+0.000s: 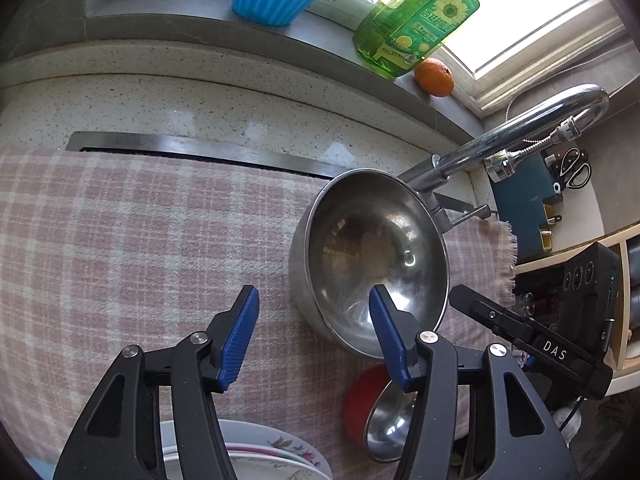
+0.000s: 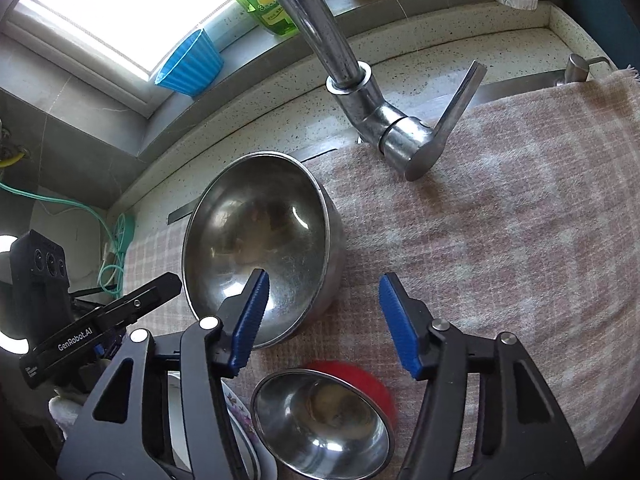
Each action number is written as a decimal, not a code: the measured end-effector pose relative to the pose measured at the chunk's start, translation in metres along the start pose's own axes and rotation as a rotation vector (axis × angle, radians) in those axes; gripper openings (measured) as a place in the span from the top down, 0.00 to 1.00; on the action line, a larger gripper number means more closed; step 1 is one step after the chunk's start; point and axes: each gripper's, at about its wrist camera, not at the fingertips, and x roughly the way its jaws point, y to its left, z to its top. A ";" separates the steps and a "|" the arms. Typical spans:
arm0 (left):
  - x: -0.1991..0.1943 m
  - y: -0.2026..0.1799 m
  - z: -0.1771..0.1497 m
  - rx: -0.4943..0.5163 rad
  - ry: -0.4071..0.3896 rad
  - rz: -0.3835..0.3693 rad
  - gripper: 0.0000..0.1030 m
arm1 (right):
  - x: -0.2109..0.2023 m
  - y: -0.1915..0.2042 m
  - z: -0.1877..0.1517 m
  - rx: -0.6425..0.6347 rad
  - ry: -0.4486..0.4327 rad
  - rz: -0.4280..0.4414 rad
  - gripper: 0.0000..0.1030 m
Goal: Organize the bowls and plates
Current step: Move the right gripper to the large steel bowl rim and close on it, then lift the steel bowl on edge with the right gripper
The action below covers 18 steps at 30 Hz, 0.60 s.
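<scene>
Both grippers, left (image 1: pixel 314 304) and right (image 2: pixel 324 290), have fingers released, straddling opposite rims of the big bowl (image 1: pixel 372 256) on the cloth (image 1: pixel 140 240); small bowl (image 2: pixel 320 420) and plates (image 1: pixel 276 452) lie nearby, so sorting seems barely begun

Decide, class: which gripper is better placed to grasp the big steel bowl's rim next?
Probably the left. The left gripper already has the near rim of the big steel bowl between its open fingers. The right gripper straddles the bowl's outer wall and checked cloth, off the rim.
</scene>
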 end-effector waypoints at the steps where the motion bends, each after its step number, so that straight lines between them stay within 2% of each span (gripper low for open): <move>1: 0.002 0.000 0.000 0.003 0.006 0.000 0.56 | 0.002 0.000 0.000 0.000 0.005 0.001 0.44; 5: 0.010 -0.002 0.002 0.020 0.030 -0.005 0.69 | 0.013 0.000 0.002 0.000 0.030 -0.003 0.58; 9: 0.017 -0.002 0.002 0.029 0.045 0.010 0.75 | 0.021 -0.002 0.002 -0.001 0.056 -0.004 0.74; 13: 0.023 -0.003 0.002 0.041 0.059 0.014 0.83 | 0.025 0.003 0.001 -0.024 0.063 -0.015 0.80; 18: 0.024 -0.001 0.001 0.047 0.063 0.022 0.84 | 0.025 0.008 0.000 -0.035 0.049 -0.041 0.81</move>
